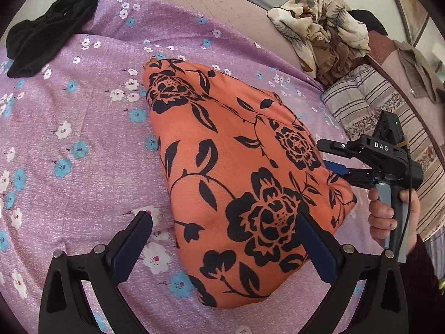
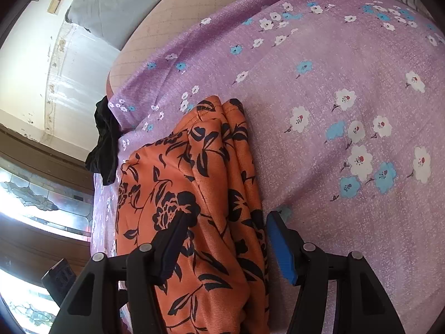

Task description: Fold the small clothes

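1. The left gripper [image 1: 222, 222] has its jaws spread wide; its right finger [image 1: 314, 239] lies against the top of the orange floral garment [image 1: 230, 167], while the left finger [image 1: 133, 239] is over the bare bedsheet, so nothing is clamped.
2. The right gripper [image 2: 225, 239] also stands apart, with the garment's [image 2: 194, 194] folded edge between its fingers. Its dark pad rests on the cloth and its blue pad [image 2: 281, 247] is clear of it. In the left wrist view, this gripper [image 1: 336, 161] meets the garment's right edge, held by a hand [image 1: 389, 217].
3. The garment lies folded in a thick bundle in the middle of the bed, on a purple flowered sheet [image 1: 83, 117].
4. A black garment [image 1: 50, 27] lies at the sheet's far left edge.
5. A crumpled beige patterned cloth [image 1: 319, 30] sits at the far right edge, beside a striped cushion [image 1: 358, 103].
6. A grey pillow [image 2: 125, 2] lies at the head of the bed.
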Tool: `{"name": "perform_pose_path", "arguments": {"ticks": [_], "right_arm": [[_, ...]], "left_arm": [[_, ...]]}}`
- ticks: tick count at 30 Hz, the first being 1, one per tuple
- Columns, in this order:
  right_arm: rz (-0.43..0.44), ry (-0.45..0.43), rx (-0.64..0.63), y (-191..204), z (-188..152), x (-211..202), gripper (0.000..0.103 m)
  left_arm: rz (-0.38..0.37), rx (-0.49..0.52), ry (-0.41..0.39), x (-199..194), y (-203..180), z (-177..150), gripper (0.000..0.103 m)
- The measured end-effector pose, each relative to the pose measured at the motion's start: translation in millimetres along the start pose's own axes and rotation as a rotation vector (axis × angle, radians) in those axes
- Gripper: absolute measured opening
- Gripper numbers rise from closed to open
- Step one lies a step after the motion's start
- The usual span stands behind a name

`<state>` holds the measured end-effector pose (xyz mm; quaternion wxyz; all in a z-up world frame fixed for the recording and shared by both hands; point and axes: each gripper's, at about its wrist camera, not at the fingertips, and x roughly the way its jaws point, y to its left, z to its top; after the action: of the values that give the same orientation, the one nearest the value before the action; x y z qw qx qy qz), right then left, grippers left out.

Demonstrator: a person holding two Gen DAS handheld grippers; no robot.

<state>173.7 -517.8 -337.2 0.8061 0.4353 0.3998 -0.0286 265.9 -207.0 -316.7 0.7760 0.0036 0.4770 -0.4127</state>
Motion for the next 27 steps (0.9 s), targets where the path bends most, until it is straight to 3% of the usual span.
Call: {"name": "perform_pose_path", "arguments": {"ticks": [5, 8, 13, 20, 25, 27], "right_arm": [[0.031, -0.001, 0.023, -5.0, 0.4, -1.1, 0.063], [0.037, 0.004, 0.046, -10.2, 0.4, 2.7, 0.069], [0.077, 0.031, 0.064, -17.1, -0.3, 12.8, 0.072], [0.176, 0.029, 0.07, -22.6, -6.0, 25.5, 0.077], [0.192, 0.056, -0.024, -1.3, -12.2, 37.5, 0.076], [0.183, 0.055, -0.054, 5.5, -15.8, 40.5, 0.075]], "left_arm": [[-0.03, -0.049, 0.015, 1.3, 12.4, 7.2, 0.102], [-0.055, -0.069, 0.034, 5.1, 18.3, 9.5, 0.102], [-0.076, -0.085, 0.039, 13.0, 20.8, 13.5, 0.102], [-0.09, -0.054, 0.091, 36.5, 7.2, 16.8, 0.102], [-0.024, -0.002, 0.082, 41.3, -6.6, 14.4, 0.101], [0.001, 0.004, 0.064, 39.3, -9.8, 14.6, 0.094]]}}
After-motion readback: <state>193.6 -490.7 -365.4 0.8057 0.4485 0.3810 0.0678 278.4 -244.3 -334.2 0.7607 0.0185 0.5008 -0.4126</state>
